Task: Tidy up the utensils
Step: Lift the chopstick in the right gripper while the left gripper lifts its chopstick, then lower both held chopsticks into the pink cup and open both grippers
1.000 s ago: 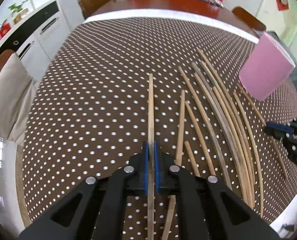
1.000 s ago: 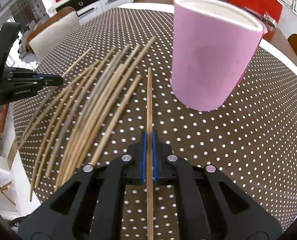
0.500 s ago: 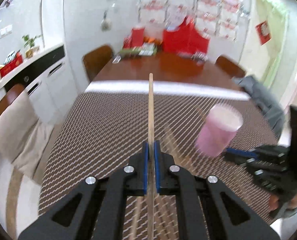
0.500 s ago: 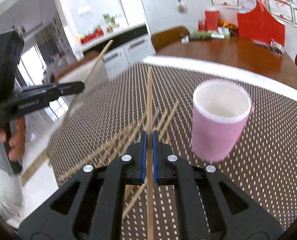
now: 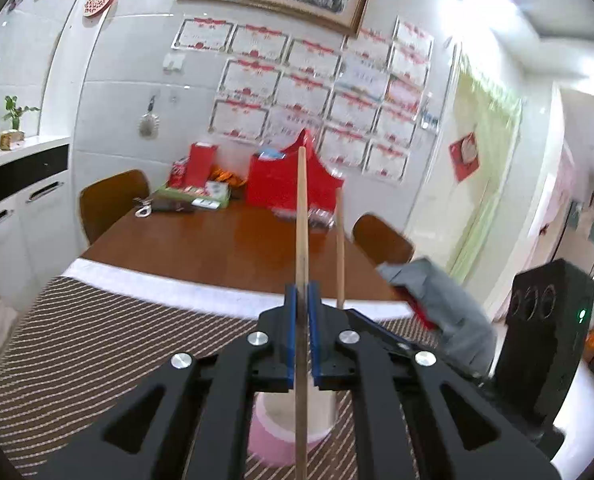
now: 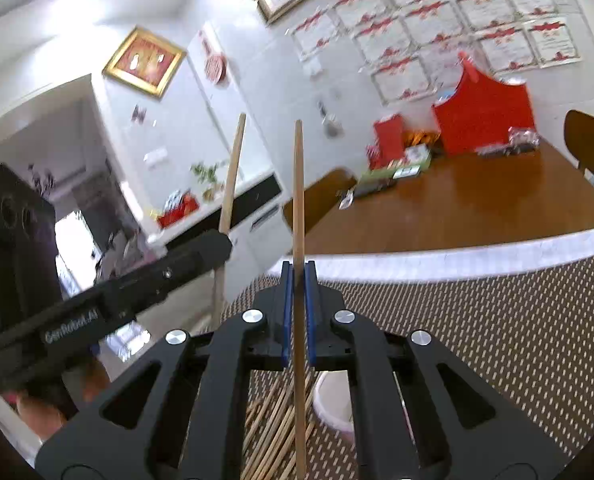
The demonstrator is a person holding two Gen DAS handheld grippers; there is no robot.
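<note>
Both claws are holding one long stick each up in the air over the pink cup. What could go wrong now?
1. The left gripper and right gripper each pinch a long thin wooden chopstick near mid-length, so either might swivel or slip.
2. The tall pink cylindrical cup sits mostly hidden under the grippers; a lowered tip may miss its opening or tip it.
3. The chopsticks stand close together and could knock.

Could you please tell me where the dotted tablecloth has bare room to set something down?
In the right wrist view, the dotted tablecloth lies bare right of the pink cup, up to its white edge. It is crowded left of the cup, where loose chopsticks lie bunched.
</note>
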